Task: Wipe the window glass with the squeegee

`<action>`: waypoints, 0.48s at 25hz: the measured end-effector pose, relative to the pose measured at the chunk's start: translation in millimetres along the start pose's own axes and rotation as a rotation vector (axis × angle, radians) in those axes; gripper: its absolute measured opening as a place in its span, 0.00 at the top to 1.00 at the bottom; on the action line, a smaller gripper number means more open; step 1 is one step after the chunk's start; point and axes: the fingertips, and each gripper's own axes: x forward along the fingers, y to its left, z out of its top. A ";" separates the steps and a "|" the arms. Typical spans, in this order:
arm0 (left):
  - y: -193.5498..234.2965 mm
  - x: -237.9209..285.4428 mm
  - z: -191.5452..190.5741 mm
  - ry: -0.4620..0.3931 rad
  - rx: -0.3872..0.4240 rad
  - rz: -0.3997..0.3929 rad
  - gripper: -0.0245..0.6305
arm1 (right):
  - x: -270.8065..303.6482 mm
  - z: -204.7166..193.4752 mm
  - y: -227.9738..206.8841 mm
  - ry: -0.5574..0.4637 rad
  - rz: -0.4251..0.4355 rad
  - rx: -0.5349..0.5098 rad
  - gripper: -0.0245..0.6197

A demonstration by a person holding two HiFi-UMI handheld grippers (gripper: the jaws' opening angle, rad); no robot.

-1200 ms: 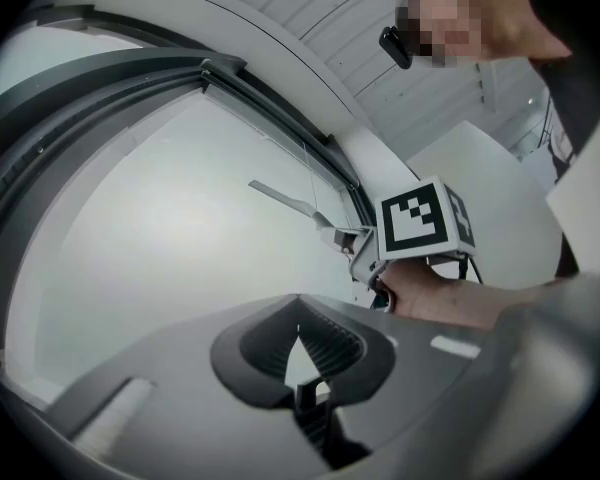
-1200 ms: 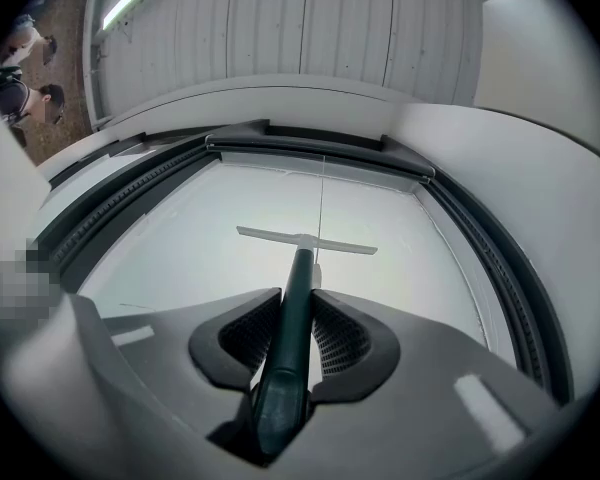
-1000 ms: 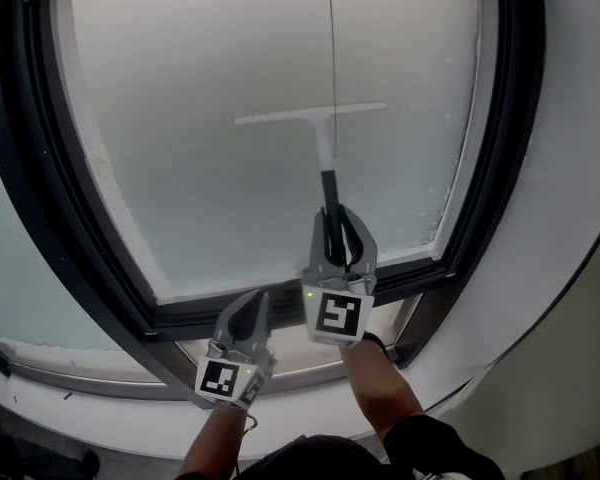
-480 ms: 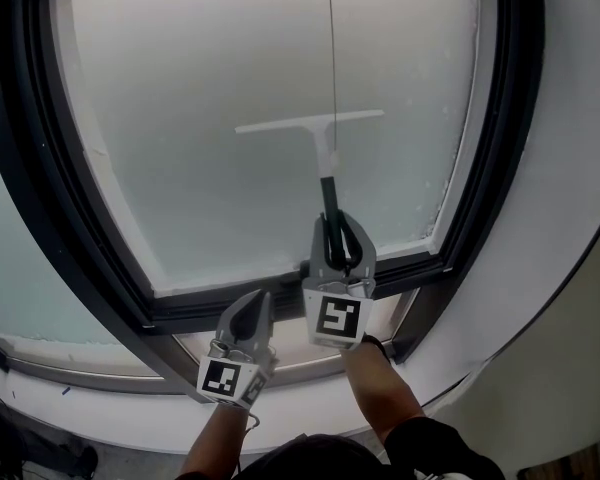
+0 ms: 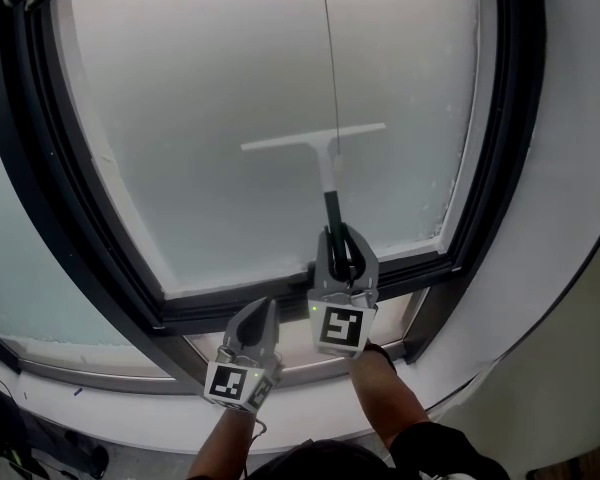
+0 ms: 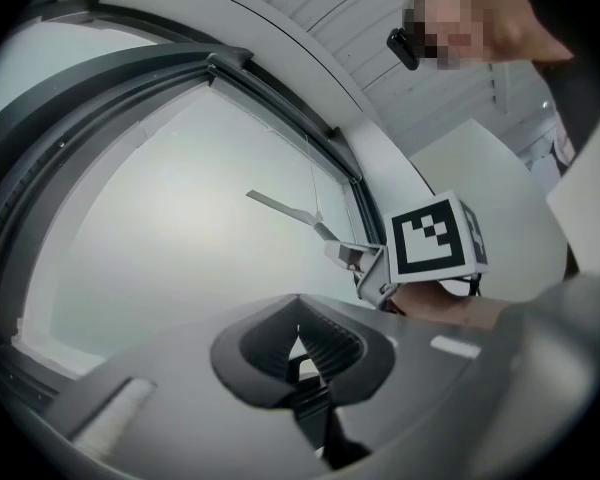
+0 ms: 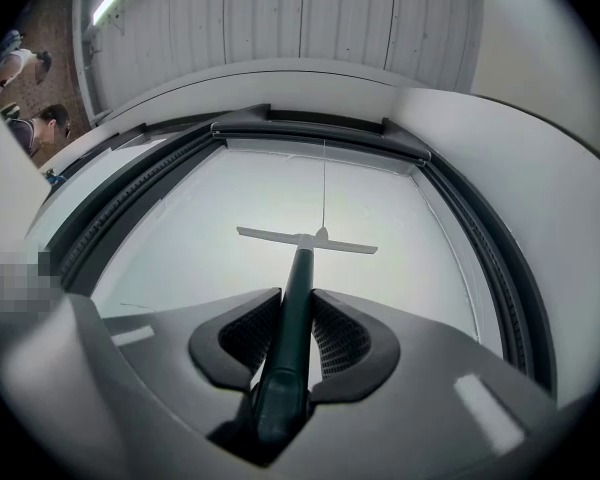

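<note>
the left gripper (image 5: pixel 263 311) and the right gripper (image 5: pixel 340 240) are pale grey plastic shells with dark ribbed pads (image 7: pixel 342 340) lining the jaws. each carries a white cube, one at lower left (image 5: pixel 232 382) and one at lower centre (image 5: pixel 340 328), printed with black square markers. a dark sleeve (image 5: pixel 435 446) shows at the bottom edge.

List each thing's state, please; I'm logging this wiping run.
right gripper: shut on the squeegee handle
left gripper: shut, empty
squeegee: blade against the window glass
window glass: hazy white all over
</note>
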 end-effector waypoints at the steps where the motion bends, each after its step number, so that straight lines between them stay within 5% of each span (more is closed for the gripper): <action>1: 0.0 -1.0 -0.7 0.002 0.000 0.004 0.96 | -1.4 -1.5 0.1 0.001 0.001 0.002 0.81; 12: 5.3 -16.6 -13.5 0.029 -0.020 0.038 0.96 | -14.6 -18.5 5.0 0.033 0.003 0.024 0.81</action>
